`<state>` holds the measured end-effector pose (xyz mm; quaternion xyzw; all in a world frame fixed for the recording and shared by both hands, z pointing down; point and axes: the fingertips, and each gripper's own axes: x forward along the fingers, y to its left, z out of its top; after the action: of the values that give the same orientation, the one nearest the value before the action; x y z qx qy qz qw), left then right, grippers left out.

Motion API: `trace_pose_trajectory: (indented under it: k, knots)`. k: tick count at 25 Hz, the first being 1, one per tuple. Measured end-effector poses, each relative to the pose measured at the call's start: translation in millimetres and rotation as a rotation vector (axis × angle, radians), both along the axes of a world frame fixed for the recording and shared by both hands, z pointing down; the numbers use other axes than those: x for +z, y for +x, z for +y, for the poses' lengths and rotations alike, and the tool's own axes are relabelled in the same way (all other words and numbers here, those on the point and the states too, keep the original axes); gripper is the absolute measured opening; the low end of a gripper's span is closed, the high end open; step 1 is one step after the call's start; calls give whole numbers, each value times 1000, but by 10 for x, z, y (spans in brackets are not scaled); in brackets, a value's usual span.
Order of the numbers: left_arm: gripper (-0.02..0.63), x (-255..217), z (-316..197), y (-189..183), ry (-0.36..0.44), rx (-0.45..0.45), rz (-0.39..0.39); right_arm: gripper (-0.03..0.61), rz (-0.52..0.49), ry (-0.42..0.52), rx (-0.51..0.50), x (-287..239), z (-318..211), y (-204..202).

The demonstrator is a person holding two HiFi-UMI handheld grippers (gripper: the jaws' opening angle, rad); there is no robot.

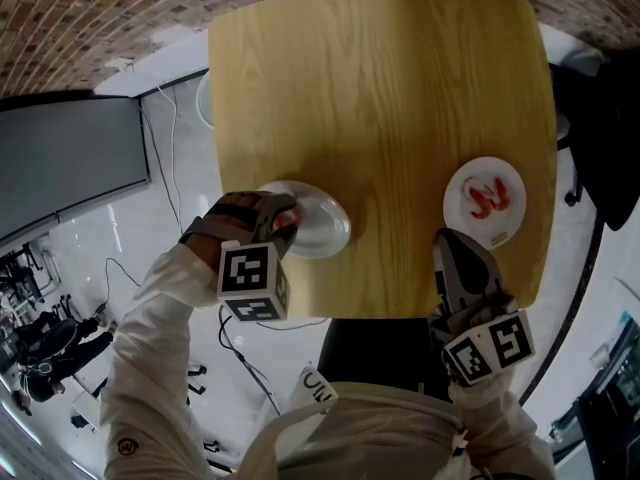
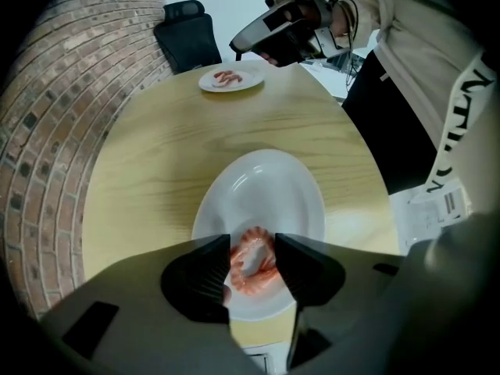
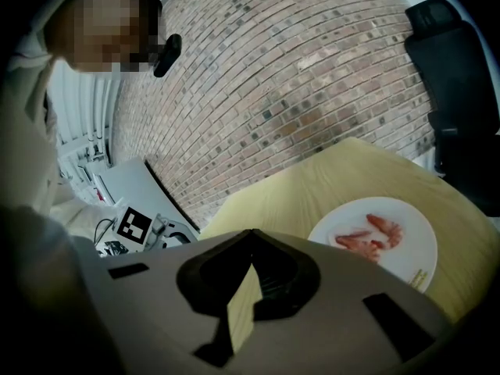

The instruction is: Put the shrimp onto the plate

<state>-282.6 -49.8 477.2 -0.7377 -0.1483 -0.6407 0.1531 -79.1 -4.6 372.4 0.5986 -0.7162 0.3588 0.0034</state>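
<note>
A pink shrimp [image 2: 254, 268] lies on the near part of a white plate [image 2: 266, 186], at the table's front left [image 1: 328, 226]. My left gripper [image 2: 253, 248] hangs low over it, open, one jaw on each side of the shrimp; in the head view the left gripper [image 1: 285, 218] hides the shrimp. A second white plate [image 1: 512, 223] at the front right carries two more shrimps [image 1: 487, 198], which also show in the right gripper view [image 3: 371, 237]. My right gripper [image 1: 448, 240] hovers just short of that plate, shut and holding nothing [image 3: 250, 237].
The square wooden table [image 1: 380, 88] stands by a brick wall [image 3: 297, 76]. A black office chair [image 3: 449, 45] is beyond the right plate. A grey desk [image 1: 70, 158] and cables on the floor are to the left. My own legs are at the table's front edge.
</note>
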Motion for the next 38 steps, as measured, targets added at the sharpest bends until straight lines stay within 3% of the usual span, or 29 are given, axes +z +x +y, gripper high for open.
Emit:
trace_pose_trajectory:
  k: [9,28,38]
  knots:
    - [181,39,16,12,-23,43,-35,25,-13,-3,26,33,29,95]
    - [166,-122,123,185,-66,6,37,25,-23,-4,34,-27,104,111]
    - [164,-243,182,451,-54,34,45,25,-21,7,87,-111,273,370]
